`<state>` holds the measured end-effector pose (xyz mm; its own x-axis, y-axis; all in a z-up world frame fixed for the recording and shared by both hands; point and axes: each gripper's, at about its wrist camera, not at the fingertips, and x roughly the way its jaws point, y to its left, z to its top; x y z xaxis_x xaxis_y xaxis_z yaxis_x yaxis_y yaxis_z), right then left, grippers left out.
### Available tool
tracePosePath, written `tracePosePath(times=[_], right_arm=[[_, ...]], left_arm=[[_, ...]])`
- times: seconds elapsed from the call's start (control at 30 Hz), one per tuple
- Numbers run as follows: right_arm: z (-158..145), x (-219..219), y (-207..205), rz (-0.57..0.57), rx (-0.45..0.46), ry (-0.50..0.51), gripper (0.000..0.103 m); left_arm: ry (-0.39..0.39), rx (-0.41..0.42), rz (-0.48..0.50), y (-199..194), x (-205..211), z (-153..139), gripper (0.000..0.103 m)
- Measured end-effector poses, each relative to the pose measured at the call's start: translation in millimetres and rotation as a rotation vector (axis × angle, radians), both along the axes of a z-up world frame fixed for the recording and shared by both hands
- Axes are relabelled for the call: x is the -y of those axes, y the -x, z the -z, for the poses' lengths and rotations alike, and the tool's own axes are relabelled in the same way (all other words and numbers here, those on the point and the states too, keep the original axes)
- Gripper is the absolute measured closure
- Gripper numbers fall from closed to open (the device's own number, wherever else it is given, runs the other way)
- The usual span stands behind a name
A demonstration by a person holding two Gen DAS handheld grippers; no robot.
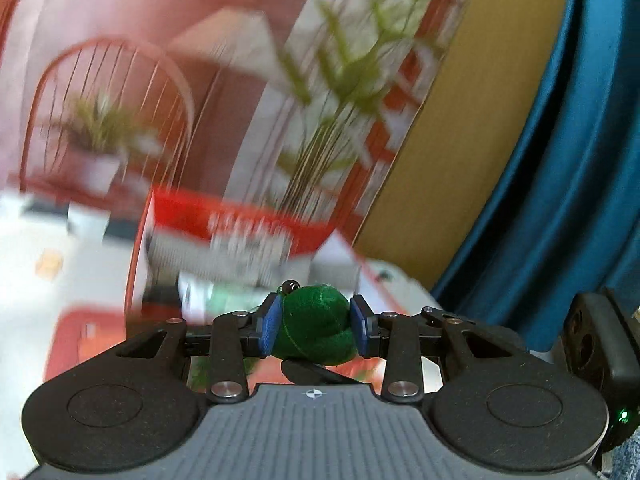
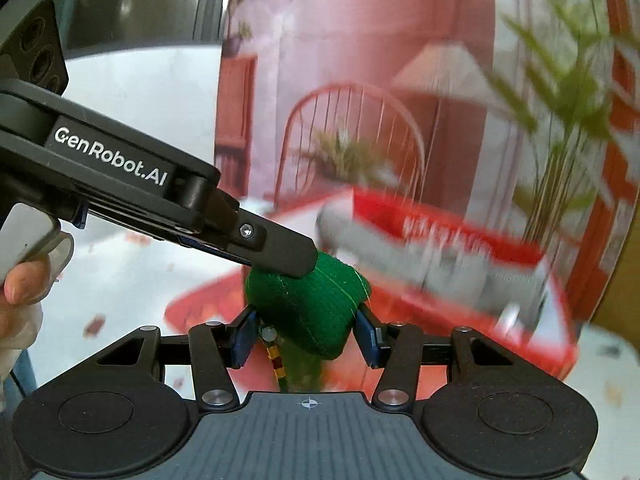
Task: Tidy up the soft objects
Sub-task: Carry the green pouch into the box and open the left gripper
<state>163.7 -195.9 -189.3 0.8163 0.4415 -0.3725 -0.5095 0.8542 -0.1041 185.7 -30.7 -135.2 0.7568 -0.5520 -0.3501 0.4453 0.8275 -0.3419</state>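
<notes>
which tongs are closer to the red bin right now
Cannot say: both tongs, left and right, grip the same green plush toy, with the blurred red bin beyond it.

The soft toy (image 1: 316,326) is dark green with thin light green stitch lines. Its little eye (image 1: 289,286) at the top is shiny black. The pads (image 1: 272,326) beside it are blue, on black arms. The box (image 2: 448,256) at the right of the frame is red with blurry white letters. The curtain (image 1: 560,160) at the right is blue.

Left claw (image 1: 316,326) and right claw (image 2: 306,328) both clamped, fingertips meeting crosswise
</notes>
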Motion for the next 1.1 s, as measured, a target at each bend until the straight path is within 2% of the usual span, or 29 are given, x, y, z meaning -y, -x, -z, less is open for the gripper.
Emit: tracePosePath(times=[0.13, 0.23, 0.37, 0.47, 0.63, 0.73, 0.9, 1.1], right_arm=[[-51, 6, -15, -0.003, 0.093, 0.019, 0.055], [-81, 11, -32, 0.003, 0.159, 0.038, 0.055], [-104, 16, -48, 0.027, 0.23, 0.045, 0.055], [-107, 20, -61, 0.042, 0.278, 0.075, 0.055], [-88, 34, -86, 0.053, 0.232, 0.085, 0.055], [-59, 39, -94, 0.072, 0.182, 0.064, 0.054], [-13, 40, -103, 0.107, 0.092, 0.076, 0.054], [16, 49, -118, 0.125, -0.056, 0.029, 0.051]], left_arm=[[0.051, 0.051, 0.008, -15, 2, -42, 0.065], [0.067, 0.099, 0.014, -25, 7, -62, 0.065], [0.065, 0.15, 0.014, -34, 18, -79, 0.064], [0.067, 0.129, 0.015, -53, 29, -78, 0.064], [0.052, 0.045, 0.032, -79, 37, -48, 0.064], [-0.012, -0.018, 0.042, -94, 48, -24, 0.064], [-0.026, -0.136, 0.032, -116, 55, 15, 0.064], [-0.042, -0.244, 0.027, -143, 65, 35, 0.064]])
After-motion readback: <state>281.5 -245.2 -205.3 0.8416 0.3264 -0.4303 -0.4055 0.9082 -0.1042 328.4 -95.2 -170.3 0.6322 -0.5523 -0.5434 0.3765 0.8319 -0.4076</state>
